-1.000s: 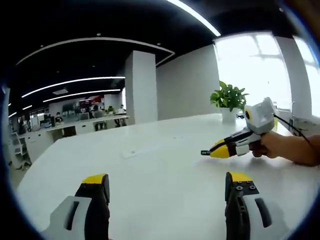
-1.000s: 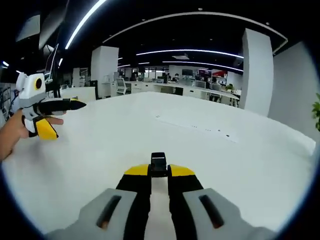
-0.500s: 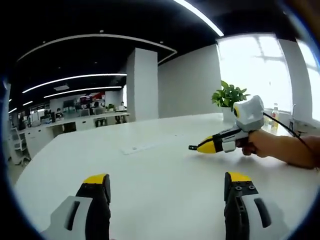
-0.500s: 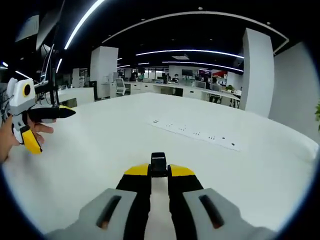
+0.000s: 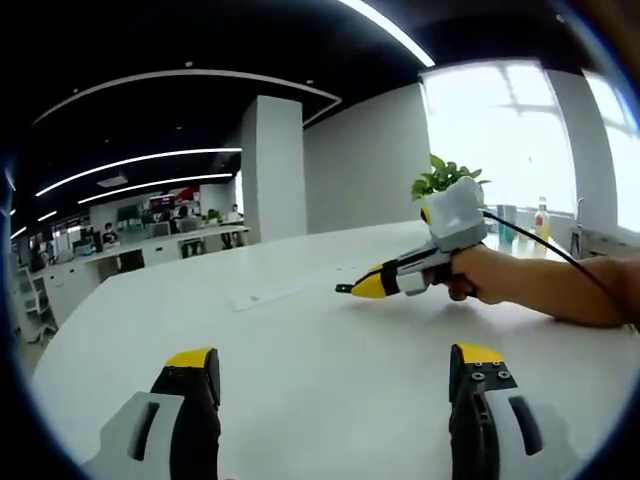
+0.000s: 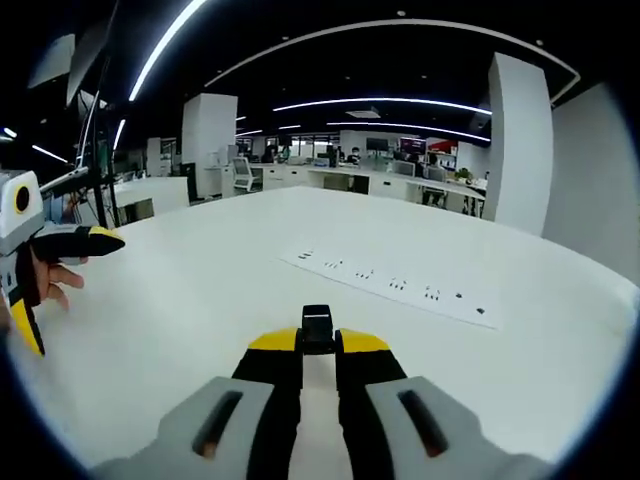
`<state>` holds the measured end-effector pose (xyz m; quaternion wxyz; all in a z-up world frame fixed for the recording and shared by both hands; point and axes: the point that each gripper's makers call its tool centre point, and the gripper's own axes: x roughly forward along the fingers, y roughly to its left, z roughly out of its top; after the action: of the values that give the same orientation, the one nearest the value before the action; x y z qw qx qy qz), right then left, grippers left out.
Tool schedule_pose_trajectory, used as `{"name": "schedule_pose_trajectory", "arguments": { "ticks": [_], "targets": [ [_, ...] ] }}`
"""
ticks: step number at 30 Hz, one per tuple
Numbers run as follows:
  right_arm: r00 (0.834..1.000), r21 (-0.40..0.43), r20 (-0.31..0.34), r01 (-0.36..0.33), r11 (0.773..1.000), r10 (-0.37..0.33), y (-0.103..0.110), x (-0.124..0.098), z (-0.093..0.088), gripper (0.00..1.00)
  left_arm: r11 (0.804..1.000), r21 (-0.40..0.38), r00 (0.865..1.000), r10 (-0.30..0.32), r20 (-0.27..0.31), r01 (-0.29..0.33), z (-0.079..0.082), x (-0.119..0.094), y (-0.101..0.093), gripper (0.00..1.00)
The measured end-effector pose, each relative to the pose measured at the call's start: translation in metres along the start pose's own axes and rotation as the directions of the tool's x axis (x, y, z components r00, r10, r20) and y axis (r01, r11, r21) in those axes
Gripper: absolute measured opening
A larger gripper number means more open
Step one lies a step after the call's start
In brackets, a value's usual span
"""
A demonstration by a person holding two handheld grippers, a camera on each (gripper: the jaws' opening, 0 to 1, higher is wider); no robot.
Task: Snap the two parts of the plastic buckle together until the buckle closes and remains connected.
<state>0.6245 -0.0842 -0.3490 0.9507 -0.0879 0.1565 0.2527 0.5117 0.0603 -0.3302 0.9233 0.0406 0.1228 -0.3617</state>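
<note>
while its jaws rise from the bottom of the right gripper view, the right gripper (image 6: 318,345) stands nearly closed, its yellow-tipped jaws pinching a small black buckle part (image 6: 317,322) that sticks out past the tips. beyond it spreads the white table (image 6: 230,270), with a flat white strip (image 6: 390,288) of small dark marks lying farther off. at the left edge, the left gripper (image 6: 50,265) is held in a hand (image 6: 48,283), jaws spread wide with nothing between them. in the left gripper view that same left gripper (image 5: 335,368) shows wide open and empty over the table (image 5: 300,350). farther out, a hand (image 5: 480,275) holds the right gripper (image 5: 345,289), a dark bit at its tip. a potted plant (image 5: 440,178) stands behind.
</note>
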Motion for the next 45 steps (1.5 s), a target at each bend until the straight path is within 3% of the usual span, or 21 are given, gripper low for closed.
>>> {"name": "schedule_pose_trajectory", "arguments": {
  "ticks": [23, 45],
  "targets": [
    [1.000, 0.005, -0.030, -0.011, 1.000, 0.011, -0.017, 0.056, 0.009, 0.10, 0.999, 0.030, 1.000, -0.017, 0.006, 0.017, 0.000, 0.001, -0.018, 0.97],
    [0.995, 0.002, -0.090, -0.035, 0.999, 0.036, -0.015, 0.066, -0.003, 0.10, 0.998, 0.051, 1.000, -0.024, 0.003, 0.024, 0.001, 0.002, -0.021, 0.96]
  ]
}}
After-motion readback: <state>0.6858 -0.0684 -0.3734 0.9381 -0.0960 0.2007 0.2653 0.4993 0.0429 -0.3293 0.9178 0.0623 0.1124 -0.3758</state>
